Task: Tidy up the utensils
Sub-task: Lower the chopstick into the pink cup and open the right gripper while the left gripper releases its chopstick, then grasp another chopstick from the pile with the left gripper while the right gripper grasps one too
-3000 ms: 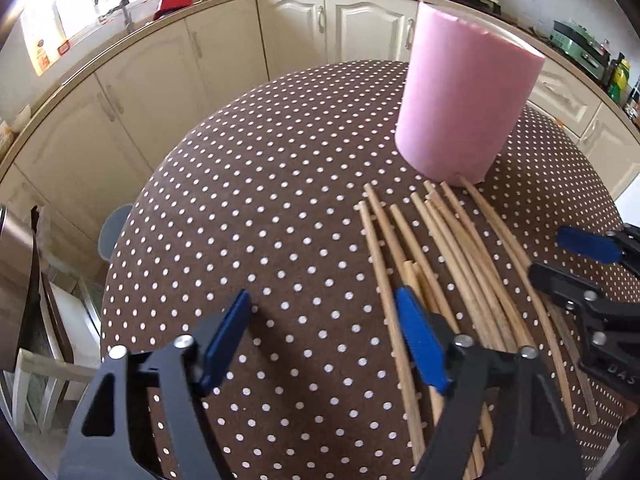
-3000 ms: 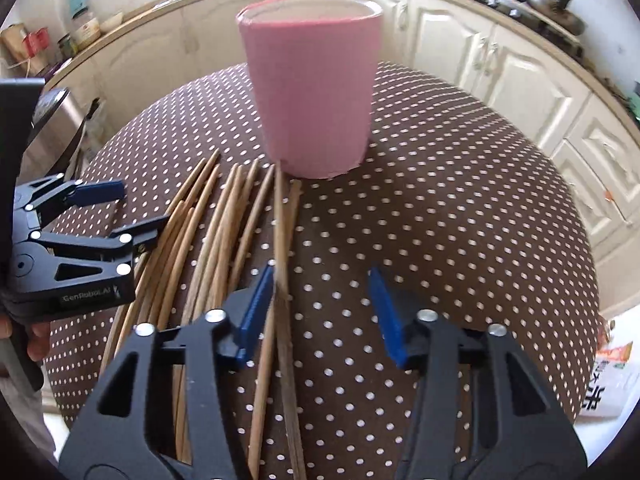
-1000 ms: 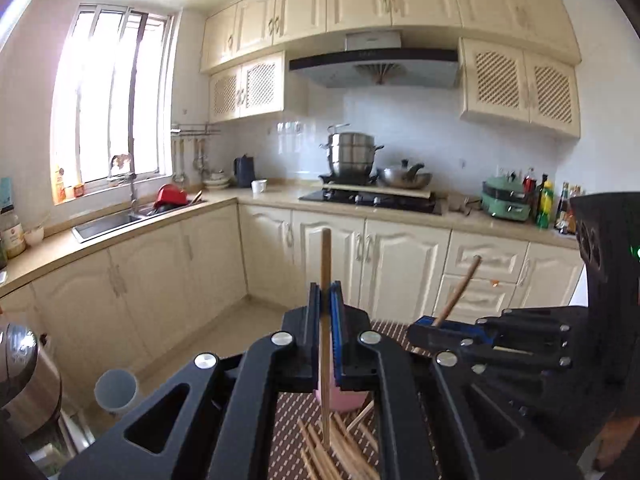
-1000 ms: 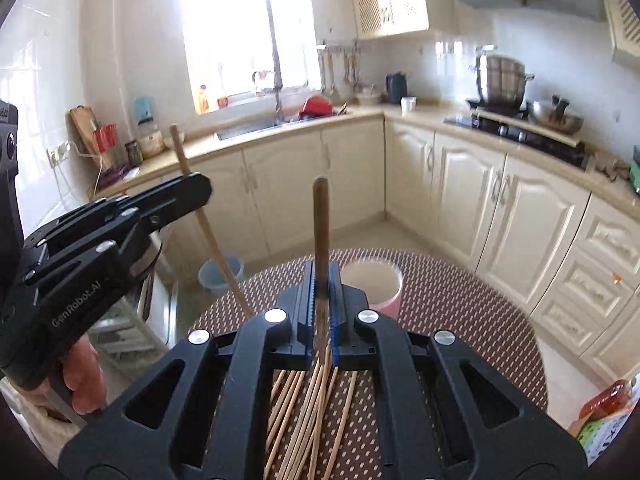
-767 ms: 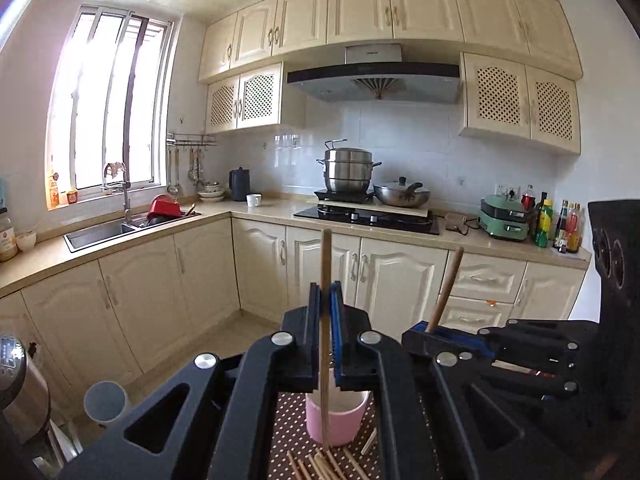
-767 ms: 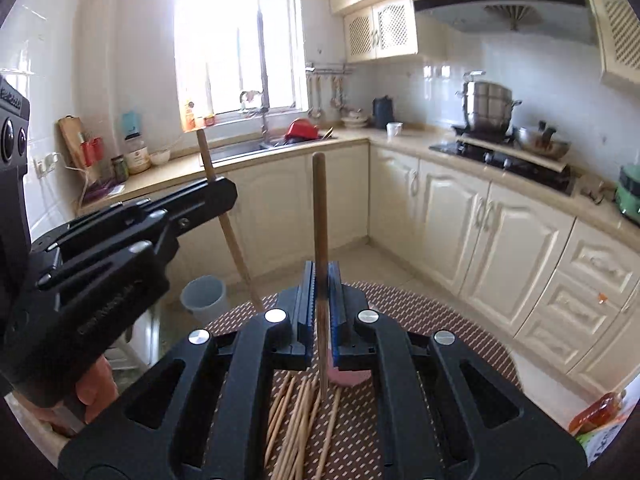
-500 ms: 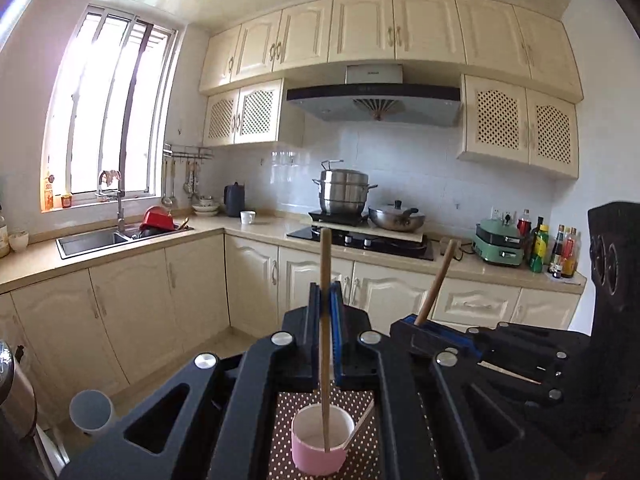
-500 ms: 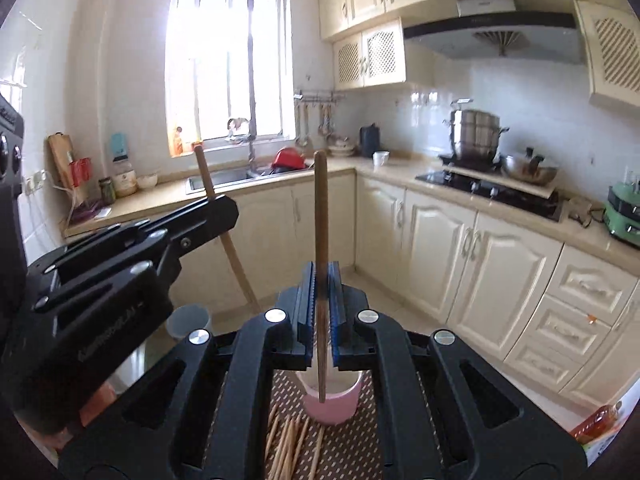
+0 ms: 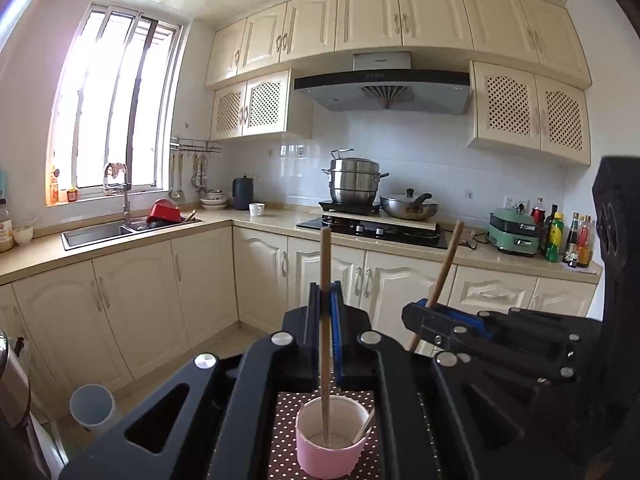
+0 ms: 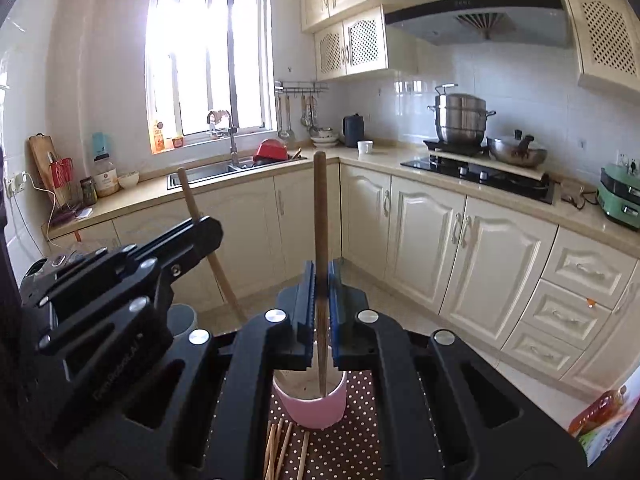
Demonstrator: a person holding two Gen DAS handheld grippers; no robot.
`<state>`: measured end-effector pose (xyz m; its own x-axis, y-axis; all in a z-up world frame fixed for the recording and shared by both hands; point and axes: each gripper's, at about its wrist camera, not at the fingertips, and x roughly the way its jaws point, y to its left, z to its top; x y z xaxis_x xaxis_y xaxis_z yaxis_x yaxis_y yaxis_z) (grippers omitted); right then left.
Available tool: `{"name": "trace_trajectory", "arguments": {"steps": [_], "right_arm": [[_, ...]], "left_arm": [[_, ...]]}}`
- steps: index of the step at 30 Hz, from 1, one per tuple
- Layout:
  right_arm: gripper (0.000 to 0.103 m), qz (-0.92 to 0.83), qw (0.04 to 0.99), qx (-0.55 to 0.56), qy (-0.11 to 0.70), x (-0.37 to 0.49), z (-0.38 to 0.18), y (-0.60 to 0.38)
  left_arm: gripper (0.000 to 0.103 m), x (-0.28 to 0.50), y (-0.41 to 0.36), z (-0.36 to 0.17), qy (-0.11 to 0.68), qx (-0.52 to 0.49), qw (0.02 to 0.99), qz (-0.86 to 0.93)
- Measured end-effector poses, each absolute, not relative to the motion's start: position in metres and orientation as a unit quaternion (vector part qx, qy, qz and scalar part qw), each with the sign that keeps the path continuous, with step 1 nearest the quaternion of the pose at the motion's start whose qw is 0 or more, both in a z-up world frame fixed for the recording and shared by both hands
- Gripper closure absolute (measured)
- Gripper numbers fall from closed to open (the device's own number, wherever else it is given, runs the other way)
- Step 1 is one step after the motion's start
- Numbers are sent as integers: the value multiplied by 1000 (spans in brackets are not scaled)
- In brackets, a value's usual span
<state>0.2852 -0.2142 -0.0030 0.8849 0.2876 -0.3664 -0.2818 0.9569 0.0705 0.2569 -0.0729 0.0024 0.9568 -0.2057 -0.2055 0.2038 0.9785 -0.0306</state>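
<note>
My left gripper (image 9: 325,304) is shut on a wooden chopstick (image 9: 325,272) held upright, its lower tip inside the pink cup (image 9: 332,446) on the dotted table. My right gripper (image 10: 319,280) holds a darker chopstick (image 10: 320,216) upright with its tip in the same cup (image 10: 310,406); its blue pads stand a little apart from the stick. Each gripper shows in the other's view, the right one (image 9: 426,307) and the left one (image 10: 204,228), each with a slanted stick. Several loose chopsticks (image 10: 280,448) lie on the table before the cup.
The brown dotted table (image 10: 352,440) sits below both grippers. Kitchen cabinets (image 9: 180,280), a sink (image 9: 96,232) and a stove with pots (image 9: 356,184) ring the room. A grey bin (image 9: 92,404) stands on the floor at left.
Both grippers have lowered their upright chopsticks until the tips sit inside the pink cup. The right gripper's pads have eased slightly apart.
</note>
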Motion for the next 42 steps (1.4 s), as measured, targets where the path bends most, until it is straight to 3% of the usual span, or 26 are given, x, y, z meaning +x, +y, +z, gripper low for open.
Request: {"name": "trace_trajectory", "arguments": {"steps": [12, 13, 16, 25, 37, 38, 40, 41, 42], "right_arm": [[97, 153, 964, 16, 217, 287, -25, -216], [97, 154, 963, 17, 219, 286, -26, -216], [96, 155, 963, 18, 221, 285, -29, -214], [96, 158, 959, 21, 233, 280, -39, -209], [96, 152, 956, 14, 252, 275, -51, -194], [93, 151, 956, 14, 252, 274, -52, -193], [75, 151, 956, 14, 253, 272, -52, -193], [55, 147, 957, 13, 248, 269, -51, -193], [50, 144, 959, 14, 243, 267, -50, -193]], "left_arm": [[96, 245, -75, -27, 98, 42, 993, -56], [93, 243, -75, -27, 95, 46, 993, -51], [68, 238, -71, -28, 92, 47, 994, -44], [49, 222, -48, -28, 84, 29, 996, -5], [46, 201, -20, -31, 98, 17, 995, 20], [46, 199, -19, -32, 101, 17, 994, 21], [45, 197, -17, -33, 107, 18, 994, 22], [45, 195, -15, -34, 111, 18, 993, 23], [45, 194, -14, -35, 113, 18, 993, 24]]}}
